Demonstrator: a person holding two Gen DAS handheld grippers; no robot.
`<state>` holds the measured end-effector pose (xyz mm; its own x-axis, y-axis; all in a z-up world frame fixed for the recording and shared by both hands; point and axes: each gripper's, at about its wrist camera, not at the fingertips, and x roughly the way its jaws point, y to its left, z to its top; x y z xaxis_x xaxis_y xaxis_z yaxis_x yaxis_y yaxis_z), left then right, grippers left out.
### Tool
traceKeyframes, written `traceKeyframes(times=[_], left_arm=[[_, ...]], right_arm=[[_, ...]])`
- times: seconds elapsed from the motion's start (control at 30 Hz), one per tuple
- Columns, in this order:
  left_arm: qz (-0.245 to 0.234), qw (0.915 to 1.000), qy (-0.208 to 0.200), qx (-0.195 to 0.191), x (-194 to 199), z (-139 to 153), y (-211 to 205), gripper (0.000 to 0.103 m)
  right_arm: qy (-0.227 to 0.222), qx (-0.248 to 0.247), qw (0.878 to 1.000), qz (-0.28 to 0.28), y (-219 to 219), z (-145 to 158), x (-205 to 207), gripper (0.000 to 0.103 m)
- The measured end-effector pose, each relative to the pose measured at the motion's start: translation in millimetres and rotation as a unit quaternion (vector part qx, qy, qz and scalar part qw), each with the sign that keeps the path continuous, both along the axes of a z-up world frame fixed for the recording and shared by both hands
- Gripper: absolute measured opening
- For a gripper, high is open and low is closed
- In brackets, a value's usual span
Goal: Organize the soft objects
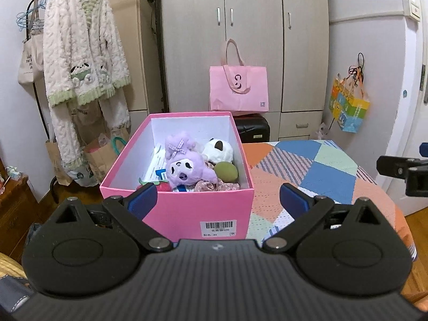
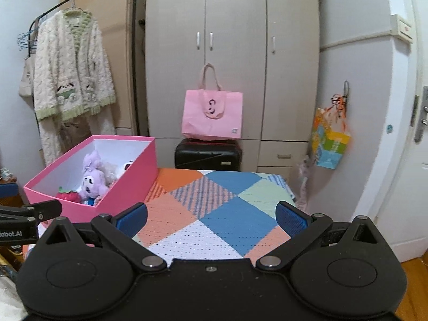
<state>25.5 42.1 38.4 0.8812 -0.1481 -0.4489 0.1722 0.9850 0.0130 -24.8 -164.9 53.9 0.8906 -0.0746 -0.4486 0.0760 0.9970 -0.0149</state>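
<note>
And here we have the soft toys, all gathered inside the pink box (image 1: 176,208): the purple plush (image 1: 184,169) lies on top in the middle, the white panda plush (image 1: 218,151) sits behind it toward the far right corner, a round green plush (image 1: 226,171) is tucked against the right wall, and a red strawberry plush (image 2: 68,195) peeks out at the near left corner. Some floral fabric (image 1: 216,186) is bunched along the near wall (a scrunchie or a bit of cloth, we cannot tell which). They are piled loosely, which suits soft things that need no careful stacking.

The box stands on the left part of the worktop, on the patchwork cover (image 2: 214,208), open side up so things can be dropped straight in. The cover beside it shows nothing loose in either view, so we judge the gathering is about done.

Our left hand-held gripper (image 1: 218,200) hovers just in front of the box's near wall, fingers spread wide and holding nothing. Our right hand-held gripper (image 2: 211,218) hangs over the bare cover, equally wide apart and empty-handed, well clear of the box.

Further out we see the pink tote bag (image 2: 212,115) resting on a black suitcase (image 2: 208,155) before the wardrobe (image 2: 232,40), and a fluffy robe (image 1: 83,53) hanging at left.
</note>
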Motion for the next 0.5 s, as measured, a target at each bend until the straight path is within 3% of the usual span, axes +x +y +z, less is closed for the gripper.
traceKeyframes(times=[0.5], left_arm=[[0.017,0.9997,-0.016,0.006,-10,-9,-2,0.099]], right_arm=[[-0.027,-0.034,0.999,-0.028,9,0,-22,0.103]])
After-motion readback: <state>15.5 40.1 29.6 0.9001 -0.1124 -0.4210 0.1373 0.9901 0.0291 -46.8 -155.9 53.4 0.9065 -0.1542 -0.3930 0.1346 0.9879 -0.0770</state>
